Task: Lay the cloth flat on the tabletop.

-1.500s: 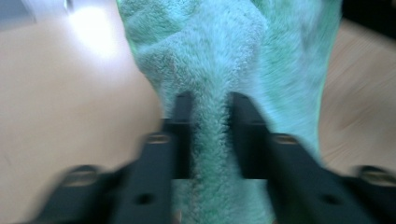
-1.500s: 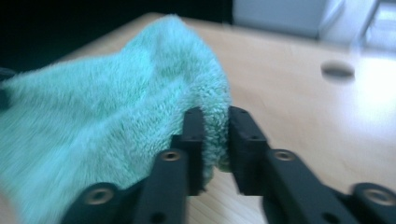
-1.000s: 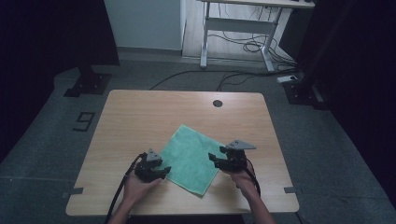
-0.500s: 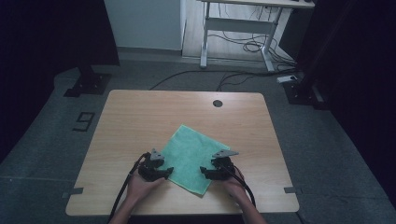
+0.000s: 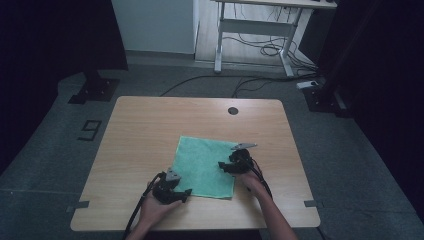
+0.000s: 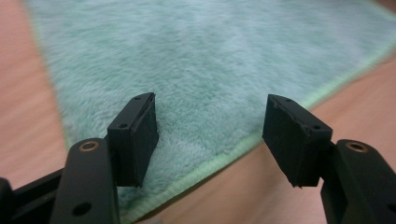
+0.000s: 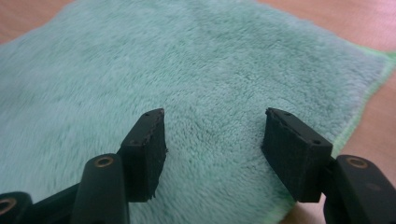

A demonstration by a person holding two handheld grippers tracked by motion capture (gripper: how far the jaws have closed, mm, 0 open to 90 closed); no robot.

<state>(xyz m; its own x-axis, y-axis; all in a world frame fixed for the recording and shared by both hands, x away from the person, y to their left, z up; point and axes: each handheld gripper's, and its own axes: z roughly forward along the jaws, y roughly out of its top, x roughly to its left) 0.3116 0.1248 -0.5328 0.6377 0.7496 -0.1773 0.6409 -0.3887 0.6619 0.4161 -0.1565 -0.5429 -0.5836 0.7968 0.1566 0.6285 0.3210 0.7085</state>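
From the high view, a green cloth (image 5: 205, 167) lies flat on the table (image 5: 150, 130), left claw (image 5: 186, 192) at its near edge, right claw (image 5: 222, 165) over its right side. Left gripper view: jaws wide, just been opening, hemmed edge between them unpinched; bite low on that hem. Right gripper view: jaws apart over fluffy pile.

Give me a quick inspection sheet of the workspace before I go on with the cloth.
Surface: wooden table, one dark round hole near the far edge.
Job's things: green cloth lying flat near the front edge.
Clutter: nothing seen.
Grippers: left gripper open over the cloth's hem, jaws just opened further; right gripper open above the cloth.
Cables: black cable trailing off the left gripper.
Surroundings: grey floor, a white desk frame behind, loose floor cables.
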